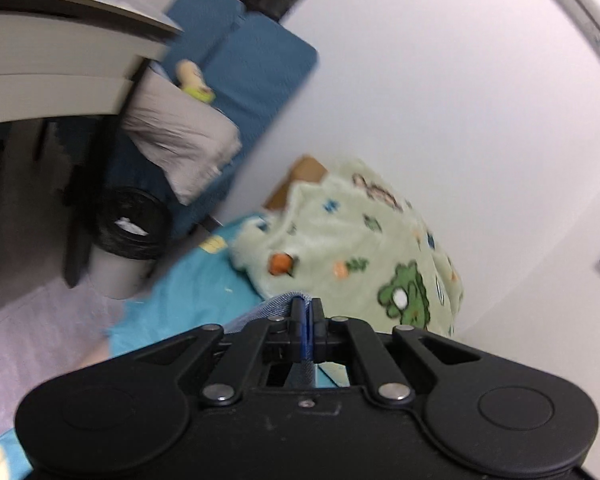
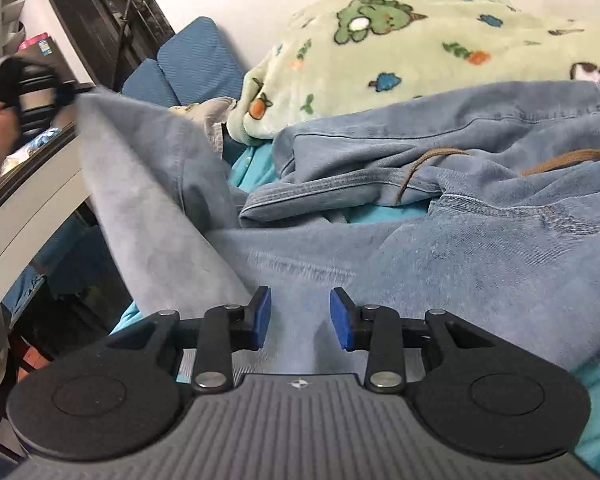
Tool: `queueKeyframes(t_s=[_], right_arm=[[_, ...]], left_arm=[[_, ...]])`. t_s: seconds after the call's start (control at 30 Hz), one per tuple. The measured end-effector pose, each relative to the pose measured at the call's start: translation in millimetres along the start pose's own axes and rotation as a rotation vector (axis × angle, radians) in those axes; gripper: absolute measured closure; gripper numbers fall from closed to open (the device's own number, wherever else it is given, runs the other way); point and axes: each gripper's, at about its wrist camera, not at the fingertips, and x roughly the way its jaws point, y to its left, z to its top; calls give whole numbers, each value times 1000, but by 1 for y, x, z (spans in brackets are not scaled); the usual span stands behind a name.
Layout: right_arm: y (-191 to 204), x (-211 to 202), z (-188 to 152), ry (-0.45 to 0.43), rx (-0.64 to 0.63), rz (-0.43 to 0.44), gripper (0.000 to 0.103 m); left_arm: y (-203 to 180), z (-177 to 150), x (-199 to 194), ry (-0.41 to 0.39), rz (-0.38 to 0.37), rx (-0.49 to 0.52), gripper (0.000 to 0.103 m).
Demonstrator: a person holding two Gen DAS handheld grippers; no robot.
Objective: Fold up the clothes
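A pair of light blue jeans [image 2: 480, 248] lies crumpled on a turquoise bed sheet [image 2: 256, 164], with a brown drawstring [image 2: 420, 160] at the waist. My left gripper [image 1: 307, 308] is shut on a denim edge [image 1: 276, 306] of the jeans and holds it up. In the right wrist view the left gripper [image 2: 70, 98] is at the far left, lifting one leg [image 2: 148, 184] taut. My right gripper [image 2: 296, 312] is open, its blue pads [image 2: 262, 316] just above the denim, holding nothing.
A pale green cartoon blanket [image 2: 420, 40] [image 1: 360, 248] is heaped against the white wall. Blue cushions [image 1: 240, 64] and a grey pillow [image 1: 180, 140] lie beyond the bed. A bin with a black liner [image 1: 128, 236] stands on the floor beside a white desk [image 1: 52, 68].
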Motion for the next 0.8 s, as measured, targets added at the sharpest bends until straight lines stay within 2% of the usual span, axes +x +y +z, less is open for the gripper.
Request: queueKeyframes(t_s=[0.07,0.13,0.27,0.37,0.5,0.6,0.67,0.7,0.8], right_arm=[[3,-6,-1,-2,-6,-2,67],[3,-10,-1,2,-2,-9,67],[-1,-16,-2,12,22,-33,69],[-6,-20,-3,11,38,-57,69],[-10,-31,-5,-15,33,-79,69],[-12,-41,-4,-43,17,-104,69],[-13,-48,-2,-61,8,-127,69],[-14,-52,0,-69,13,-134,69],[-21,-62,5,-84,40,-155,69]], left_arm=[[25,-6,-33,-30,30,-14,102],[56,-23,-55,-29,99,-58,102],[115,-62,-68,61,243,-148,102],[138,-83,-69,107,296,-196,102],[135,-89,-71,135,291,-193,101],[129,-91,-75,170,273,-175,83],[130,-93,-85,187,201,-183,58],[129,-95,-90,192,174,-184,57],[114,-101,-104,210,178,-99,56]])
